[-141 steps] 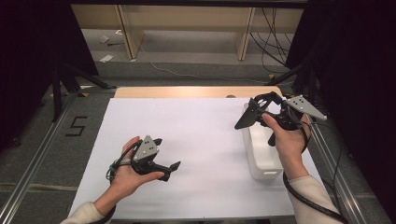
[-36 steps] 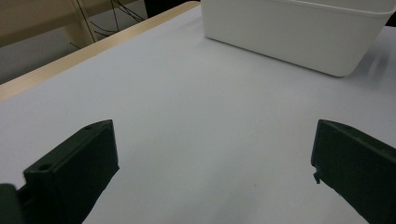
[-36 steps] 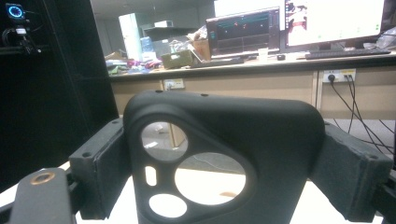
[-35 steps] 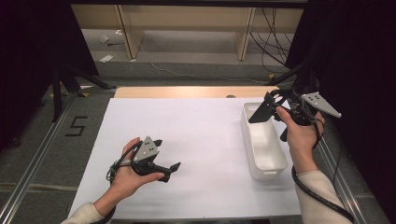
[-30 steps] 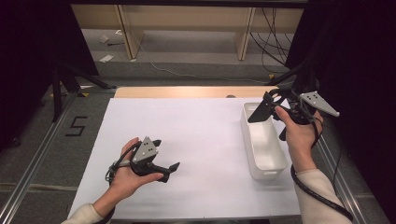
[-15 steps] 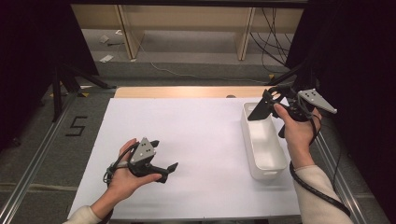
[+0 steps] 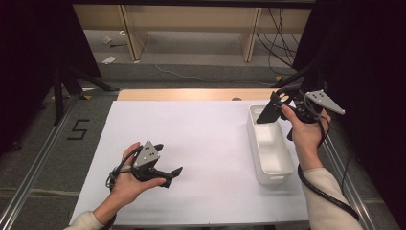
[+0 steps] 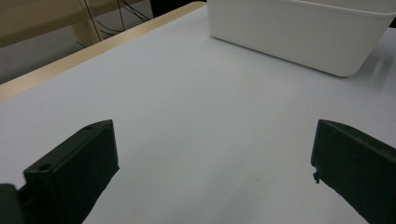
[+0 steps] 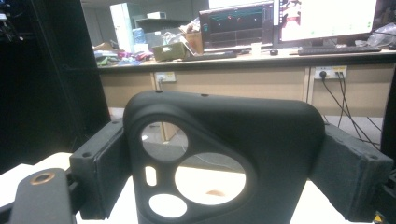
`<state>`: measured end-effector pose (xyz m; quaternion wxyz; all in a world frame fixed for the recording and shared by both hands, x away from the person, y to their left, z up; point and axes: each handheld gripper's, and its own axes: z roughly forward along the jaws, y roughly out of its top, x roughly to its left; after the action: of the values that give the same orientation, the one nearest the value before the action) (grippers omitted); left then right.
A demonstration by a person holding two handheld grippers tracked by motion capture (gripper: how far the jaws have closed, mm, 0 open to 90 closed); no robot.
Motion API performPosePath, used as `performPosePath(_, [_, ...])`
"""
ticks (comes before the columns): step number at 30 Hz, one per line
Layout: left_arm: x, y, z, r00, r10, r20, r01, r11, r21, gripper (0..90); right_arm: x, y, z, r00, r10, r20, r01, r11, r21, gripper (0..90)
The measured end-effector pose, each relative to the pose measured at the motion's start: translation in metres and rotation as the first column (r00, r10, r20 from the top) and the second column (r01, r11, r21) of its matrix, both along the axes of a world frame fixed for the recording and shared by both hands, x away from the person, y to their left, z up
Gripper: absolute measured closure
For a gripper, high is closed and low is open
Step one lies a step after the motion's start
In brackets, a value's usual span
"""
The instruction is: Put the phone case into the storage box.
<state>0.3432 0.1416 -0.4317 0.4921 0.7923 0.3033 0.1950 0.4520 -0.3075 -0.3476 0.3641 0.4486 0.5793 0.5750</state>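
My right gripper (image 7: 274,106) is held above the far end of the white bin (image 7: 276,165) at the table's right. It is shut on a black phone case (image 7: 266,114). In the right gripper view the phone case (image 9: 266,135) stands upright between the two jaws, its camera cutouts facing me. My left gripper (image 7: 168,159) rests low over the white table sheet (image 7: 206,139) at the near left, open and holding nothing. In the left gripper view its jaws stand wide apart over the bare sheet, with the white bin (image 8: 299,32) farther off.
A wooden strip (image 7: 191,94) runs along the table's far edge. Metal rails border both sides, the left one marked 5 (image 7: 79,129). Beyond the table lie a floor with cables and wooden legs.
Since the oldest frame my right gripper has moved a little to the right and toward the bin's far end, still holding the case. The left gripper has stayed put.
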Motion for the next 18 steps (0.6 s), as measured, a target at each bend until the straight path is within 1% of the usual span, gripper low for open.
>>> performPosePath(2, [0.0002,0.0002,0.0,1.0,0.001,0.0,-0.001,1.0,0.0,0.1,0.0005,-0.0003,-0.0002,1.0,0.002,-0.004,-0.002,1.0,0.007,14.9])
performPosePath(8, [0.0002,0.0017,0.0002,1.0,0.005,-0.002,-0.005,1.0,-0.003,0.1,0.0042,0.0005,-0.0016,0.9999,-0.001,-0.01,0.001,1.0,-0.005,14.9])
performPosePath(12, [0.0004,0.0017,0.0004,1.0,0.006,-0.001,-0.006,1.0,-0.004,0.1,0.0059,0.0003,-0.0013,1.0,-0.006,-0.007,0.006,1.0,-0.013,14.9])
performPosePath(18, [0.0005,0.0015,0.0003,1.0,0.004,-0.002,-0.004,1.0,-0.003,0.1,0.0092,0.0007,-0.0028,0.9999,-0.007,-0.012,0.007,1.0,-0.014,14.9])
